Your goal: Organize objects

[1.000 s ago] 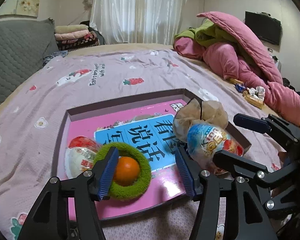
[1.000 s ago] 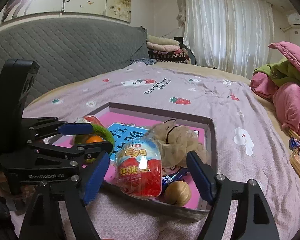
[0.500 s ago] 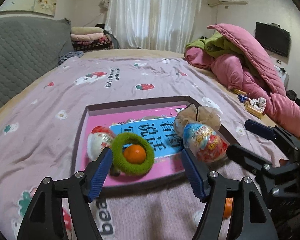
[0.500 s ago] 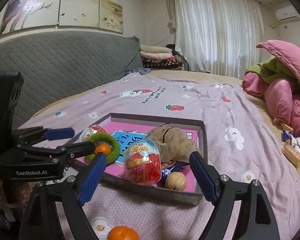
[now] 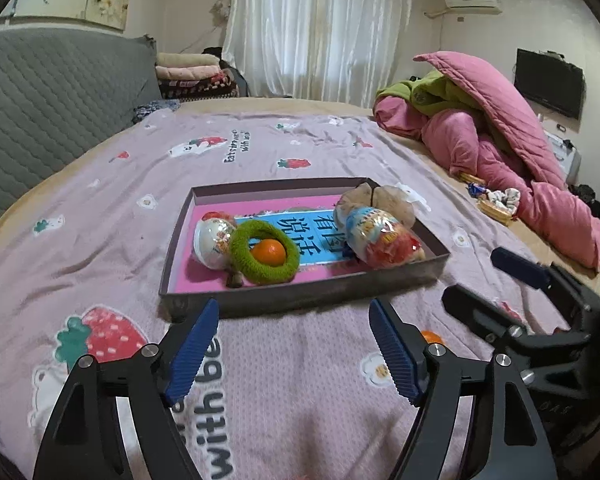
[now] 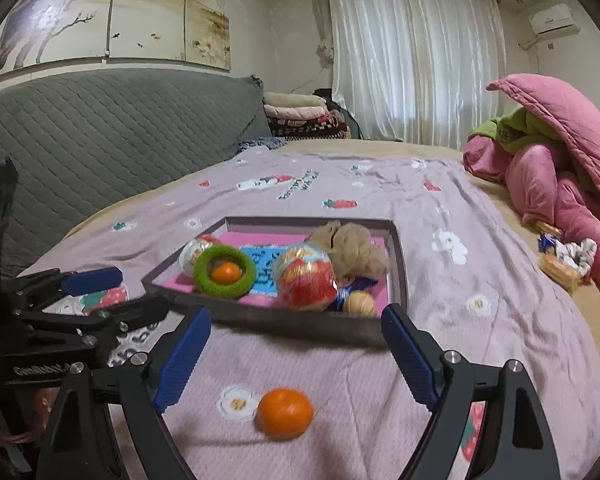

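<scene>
A shallow dark tray [image 5: 300, 298] [image 6: 396, 256] with a pink book lies on the bedspread. In it are a green knitted ring [image 5: 265, 251] [image 6: 225, 267] around a small orange [image 5: 269, 252], two wrapped toy eggs [image 5: 214, 236] [image 5: 382, 238], a beige cloth bundle [image 6: 350, 250] and a walnut [image 6: 359, 303]. A loose orange [image 6: 285, 413] lies on the bed before the tray, between my right gripper's fingers. My left gripper [image 5: 294, 350] is open and empty, short of the tray's near wall. My right gripper [image 6: 296, 356] is open and empty.
A pink and green quilt pile [image 5: 496, 128] lies at the right side of the bed. Snack wrappers [image 6: 564, 258] lie beside it. A grey padded headboard [image 6: 100, 140] and folded blankets [image 6: 300, 114] stand at the far left.
Both grippers have drawn back from the tray, which now looks smaller and farther. The loose orange has come into full view under my right gripper. Both stay open.
</scene>
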